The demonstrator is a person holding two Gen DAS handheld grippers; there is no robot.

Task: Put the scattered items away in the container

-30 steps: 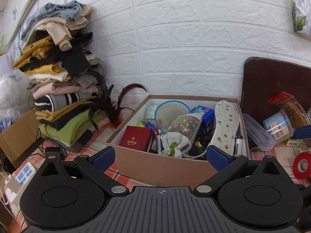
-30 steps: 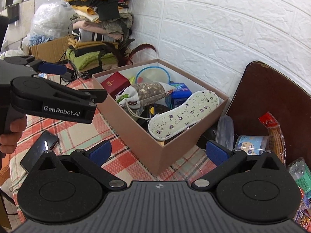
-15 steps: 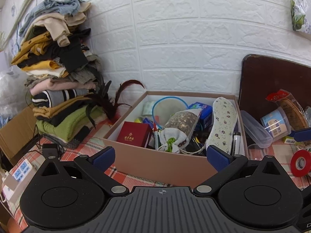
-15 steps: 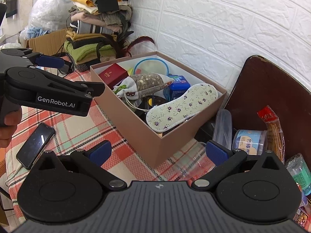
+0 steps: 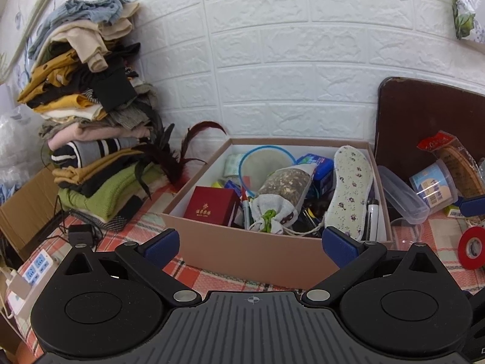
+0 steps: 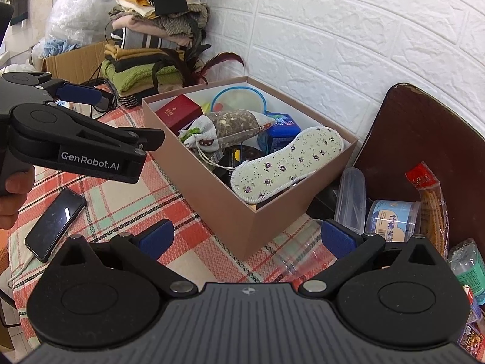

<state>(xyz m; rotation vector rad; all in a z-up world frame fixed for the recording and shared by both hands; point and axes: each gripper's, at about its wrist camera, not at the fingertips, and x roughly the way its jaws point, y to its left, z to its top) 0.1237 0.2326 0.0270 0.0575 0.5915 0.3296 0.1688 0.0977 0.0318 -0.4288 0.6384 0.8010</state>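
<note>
A brown cardboard box [image 5: 260, 261] [image 6: 212, 200] stands on the plaid tablecloth against the white wall. It holds a floral insole [image 5: 351, 191] [image 6: 285, 163], a drawstring herb pouch [image 5: 282, 194] [image 6: 233, 126], a red gift box [image 5: 212, 206] [image 6: 178, 112], a blue-rimmed lid [image 5: 265, 163] and other small items. My left gripper [image 5: 251, 242] is open and empty, in front of the box's near wall. My right gripper [image 6: 245, 239] is open and empty, near the box's right corner. The left gripper also shows in the right wrist view [image 6: 100, 118].
A clothes pile [image 5: 91, 127] stands left of the box. A phone [image 6: 56, 223] and a power strip [image 5: 27, 276] lie on the cloth. Right of the box are a clear plastic case [image 6: 350, 200], a tub [image 6: 392, 221], a biscuit pack [image 6: 432, 209], red tape [image 5: 471, 247] and a dark chair back [image 6: 424, 139].
Both grippers have drawn back a little from the box, so it sits slightly smaller and farther in both views. Both stay open and empty.
</note>
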